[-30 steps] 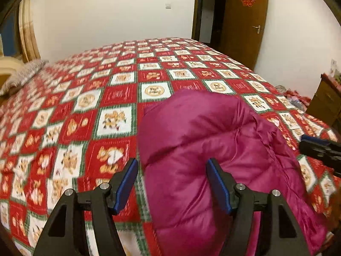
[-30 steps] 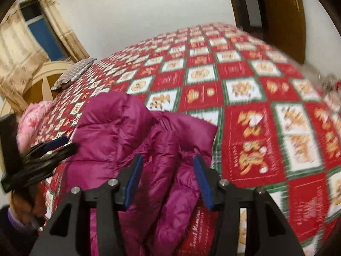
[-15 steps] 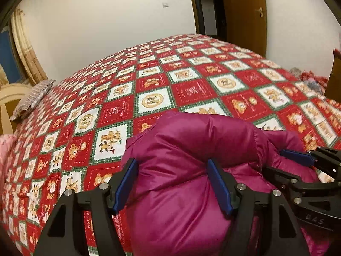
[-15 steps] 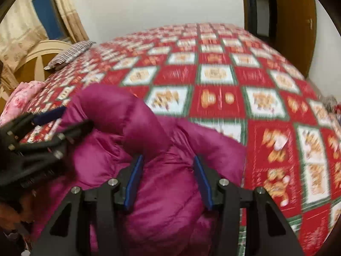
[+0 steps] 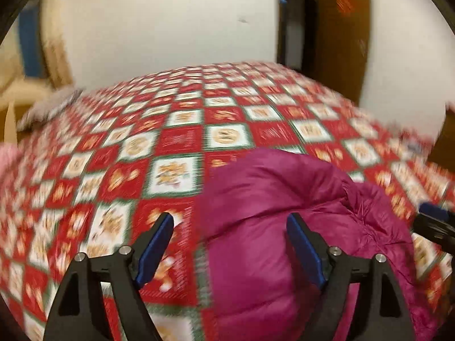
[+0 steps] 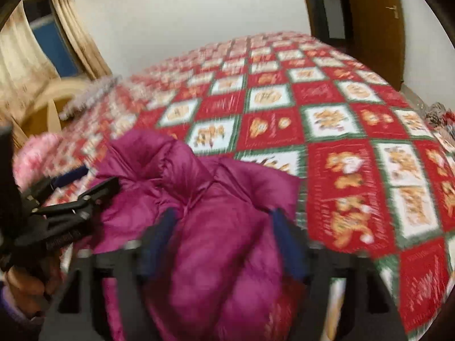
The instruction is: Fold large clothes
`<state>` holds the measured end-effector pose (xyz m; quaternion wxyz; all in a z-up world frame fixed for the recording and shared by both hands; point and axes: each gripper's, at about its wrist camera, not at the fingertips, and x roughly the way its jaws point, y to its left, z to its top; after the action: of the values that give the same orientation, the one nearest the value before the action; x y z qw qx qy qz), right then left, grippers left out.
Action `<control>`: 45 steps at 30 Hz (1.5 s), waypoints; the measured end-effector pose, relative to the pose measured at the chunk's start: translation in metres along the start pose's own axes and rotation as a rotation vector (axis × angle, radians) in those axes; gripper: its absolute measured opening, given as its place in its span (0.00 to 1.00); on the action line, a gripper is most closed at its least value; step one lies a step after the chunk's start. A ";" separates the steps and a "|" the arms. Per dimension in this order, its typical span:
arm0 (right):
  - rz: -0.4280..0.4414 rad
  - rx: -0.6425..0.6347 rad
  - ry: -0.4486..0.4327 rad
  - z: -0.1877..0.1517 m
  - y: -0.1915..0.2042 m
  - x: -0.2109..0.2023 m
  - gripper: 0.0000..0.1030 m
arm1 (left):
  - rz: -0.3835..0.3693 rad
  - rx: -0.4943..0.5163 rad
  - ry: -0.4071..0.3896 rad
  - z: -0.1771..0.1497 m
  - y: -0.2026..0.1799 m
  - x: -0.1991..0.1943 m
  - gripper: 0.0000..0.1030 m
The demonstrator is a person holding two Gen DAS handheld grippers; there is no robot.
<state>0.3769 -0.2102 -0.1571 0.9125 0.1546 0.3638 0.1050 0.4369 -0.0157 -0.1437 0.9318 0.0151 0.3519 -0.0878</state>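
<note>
We see a magenta down jacket [image 5: 284, 227] lying bunched on the red, white and green patchwork bedspread [image 5: 176, 142]. Our left gripper [image 5: 230, 241] has its jaws spread wide, one blue pad over the bedspread, the other over the jacket. Our right gripper [image 6: 224, 236] is blurred, its jaws apart, with jacket fabric showing between them. A pink garment [image 6: 34, 156] lies to the left.
</note>
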 end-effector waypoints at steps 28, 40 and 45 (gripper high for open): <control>0.167 0.031 0.146 -0.044 0.021 0.048 1.00 | -0.499 -0.323 0.162 -0.070 0.043 0.026 0.86; 0.160 0.017 0.160 -0.049 0.034 0.048 0.82 | -0.469 -0.231 0.145 -0.067 0.033 0.014 0.68; 0.188 0.035 0.166 -0.054 0.040 0.038 0.60 | -0.454 -0.223 0.141 -0.067 0.030 0.000 0.62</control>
<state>0.3639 -0.1506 -0.2040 0.8627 0.1945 0.4237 0.1961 0.3980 0.0197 -0.1948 0.8573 -0.1609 0.4179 -0.2540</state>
